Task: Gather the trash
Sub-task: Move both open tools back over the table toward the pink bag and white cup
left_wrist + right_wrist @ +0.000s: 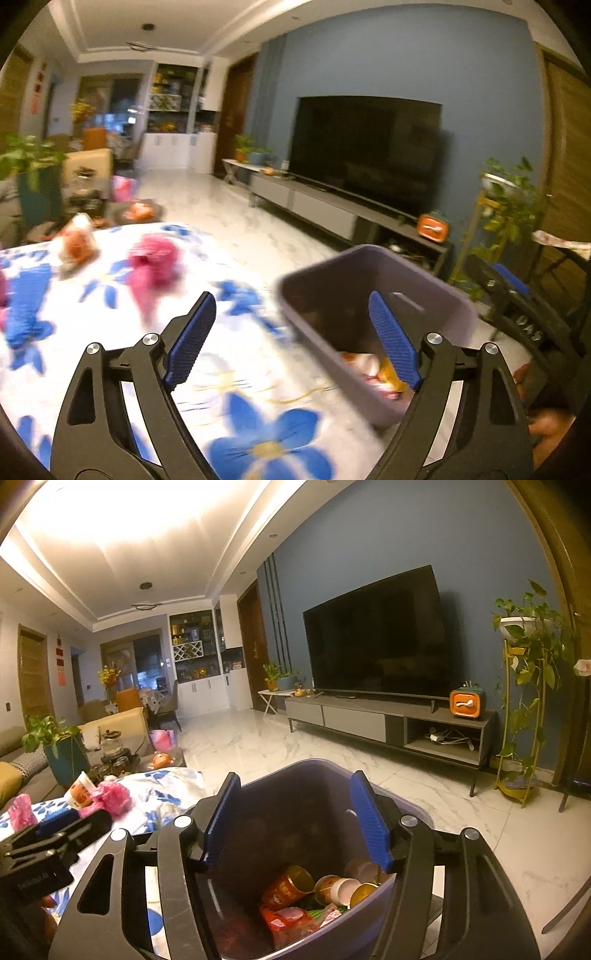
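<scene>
Trash, crumpled pink wrappers [110,799] and a paper cup [79,789], is seen on a blue-flowered white cloth [236,373] in a marble-floored living room, beside a grey plastic bin [317,775] holding cups and packets, over which both the left gripper [291,334] and the right gripper [295,816] are held spread and empty.

We see a surface covered by a white cloth with blue flowers [236,373]. On it lie crumpled pink plastic wrappers [155,266], an orange-and-white paper cup [79,792] tipped over, and a grey plastic bin [373,325] at its edge.
</scene>
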### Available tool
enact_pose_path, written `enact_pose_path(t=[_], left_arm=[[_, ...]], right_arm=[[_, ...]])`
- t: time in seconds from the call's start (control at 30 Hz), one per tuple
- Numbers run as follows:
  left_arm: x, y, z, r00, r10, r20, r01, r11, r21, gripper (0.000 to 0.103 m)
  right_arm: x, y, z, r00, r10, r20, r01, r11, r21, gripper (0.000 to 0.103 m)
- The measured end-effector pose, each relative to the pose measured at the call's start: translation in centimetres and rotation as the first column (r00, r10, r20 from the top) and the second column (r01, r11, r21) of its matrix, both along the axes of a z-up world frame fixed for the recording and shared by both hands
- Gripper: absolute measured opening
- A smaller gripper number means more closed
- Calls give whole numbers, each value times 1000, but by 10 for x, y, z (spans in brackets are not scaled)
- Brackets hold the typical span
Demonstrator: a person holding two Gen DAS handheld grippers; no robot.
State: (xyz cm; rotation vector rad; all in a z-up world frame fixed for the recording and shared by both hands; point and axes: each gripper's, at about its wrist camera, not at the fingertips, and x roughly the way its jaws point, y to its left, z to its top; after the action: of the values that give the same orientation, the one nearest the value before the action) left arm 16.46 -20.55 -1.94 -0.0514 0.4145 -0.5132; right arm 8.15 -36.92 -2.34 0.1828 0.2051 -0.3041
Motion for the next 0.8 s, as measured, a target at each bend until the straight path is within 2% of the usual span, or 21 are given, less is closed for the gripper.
enact_pose_path(t=[0.13, 0.3, 0.57, 0.8], left_arm=[[-3, 37, 3, 992, 123, 12, -123, 992, 20, 85], [-1, 93, 0, 958, 285, 17, -285, 956, 64, 85], [6, 204, -1, 860, 510, -13, -508, 858, 71, 85], [4, 266, -1, 796, 605, -34, -604, 796, 34, 85]], right_arm=[[1, 17, 2, 999, 43, 2, -43, 999, -7, 64], [10, 50, 1, 992, 125, -10, -125, 992, -21, 65], [31, 117, 1, 960, 278, -32, -280, 959, -48, 65], [57, 164, 3, 925, 374, -60, -377, 925, -44, 65]])
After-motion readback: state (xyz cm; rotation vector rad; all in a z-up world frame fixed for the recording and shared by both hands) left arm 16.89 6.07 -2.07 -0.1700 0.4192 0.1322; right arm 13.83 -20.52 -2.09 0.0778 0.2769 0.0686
